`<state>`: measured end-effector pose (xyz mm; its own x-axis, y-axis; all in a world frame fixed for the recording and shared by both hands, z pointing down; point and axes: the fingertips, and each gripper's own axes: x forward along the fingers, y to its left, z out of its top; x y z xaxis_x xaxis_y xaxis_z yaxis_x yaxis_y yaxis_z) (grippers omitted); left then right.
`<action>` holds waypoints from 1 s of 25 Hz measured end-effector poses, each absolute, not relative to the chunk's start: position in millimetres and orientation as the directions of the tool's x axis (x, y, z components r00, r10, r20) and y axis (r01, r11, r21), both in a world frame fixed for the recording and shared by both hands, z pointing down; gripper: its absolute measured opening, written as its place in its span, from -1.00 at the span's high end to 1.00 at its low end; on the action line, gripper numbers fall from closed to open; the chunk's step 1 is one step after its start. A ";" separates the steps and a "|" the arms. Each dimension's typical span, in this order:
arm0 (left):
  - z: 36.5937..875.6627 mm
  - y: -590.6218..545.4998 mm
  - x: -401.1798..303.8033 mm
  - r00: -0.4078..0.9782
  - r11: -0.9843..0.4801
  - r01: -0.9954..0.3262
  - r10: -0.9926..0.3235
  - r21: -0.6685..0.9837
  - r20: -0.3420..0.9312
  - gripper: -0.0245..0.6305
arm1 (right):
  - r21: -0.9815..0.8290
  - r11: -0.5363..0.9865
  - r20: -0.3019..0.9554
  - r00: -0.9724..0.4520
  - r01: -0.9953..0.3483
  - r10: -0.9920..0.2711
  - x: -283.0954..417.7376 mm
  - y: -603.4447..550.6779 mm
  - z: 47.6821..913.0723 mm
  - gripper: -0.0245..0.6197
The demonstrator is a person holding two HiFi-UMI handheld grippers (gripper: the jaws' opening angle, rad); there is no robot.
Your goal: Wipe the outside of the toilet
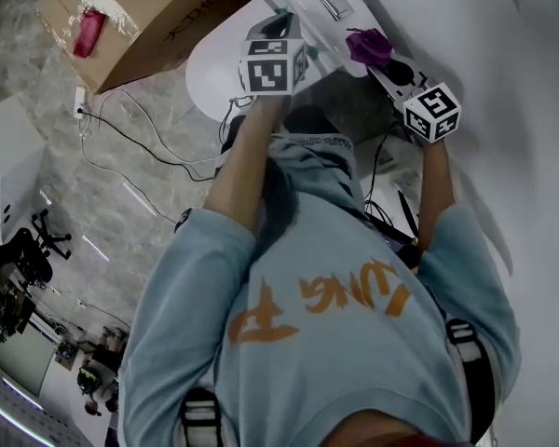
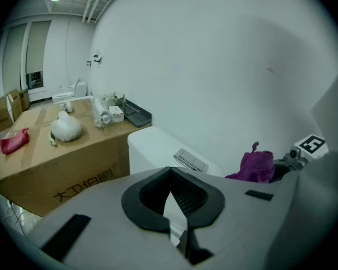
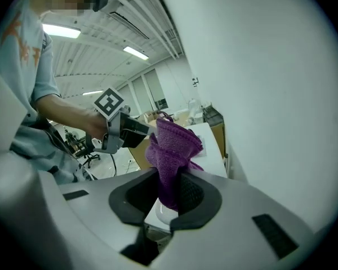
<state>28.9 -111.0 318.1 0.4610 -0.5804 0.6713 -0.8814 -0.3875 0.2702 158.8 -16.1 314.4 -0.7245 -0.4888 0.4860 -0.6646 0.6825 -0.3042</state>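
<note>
Cardboard box, brown, cluttered top (image 2: pixel 56 162), just beside white ceramic toilet (image 2: pixel 152 148) against plain white wall (image 2: pixel 214 49); black cables (image 1: pixel 130 142) trail across grey marbled floor (image 1: pixel 47 91); right gripper (image 3: pixel 172 176) clamps bunched purple cloth (image 3: pixel 172 142) over the toilet; left gripper (image 2: pixel 170 173) jaws together, empty.

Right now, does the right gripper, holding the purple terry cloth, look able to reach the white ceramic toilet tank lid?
Probably yes. The right gripper is clamped on the purple terry cloth and hovers close to the white ceramic toilet tank lid, with nothing visible between them.
</note>
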 end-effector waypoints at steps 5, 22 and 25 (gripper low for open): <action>314.8 -118.4 4.5 0.427 -0.336 -0.902 -0.612 0.271 0.665 0.85 | -0.267 0.735 0.403 -0.765 -0.623 -0.502 127.1 -53.0 280.7 0.69; 302.8 -150.4 -40.3 0.356 -0.243 -0.934 -0.670 0.261 0.651 0.85 | 0.026 0.730 0.448 -0.645 -0.683 -0.619 53.9 -256.0 285.7 0.69; 300.1 -150.2 -44.2 0.350 -0.249 -0.937 -0.668 0.246 0.656 0.85 | 0.113 0.752 0.498 -0.618 -0.649 -0.609 40.8 -274.0 296.8 0.69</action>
<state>-44.2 -150.2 300.1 0.3505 -0.6684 0.6560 -0.9366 -0.2493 0.2463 40.8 -274.0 296.8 -0.6179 -0.6085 0.4979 -0.6494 0.7520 0.1132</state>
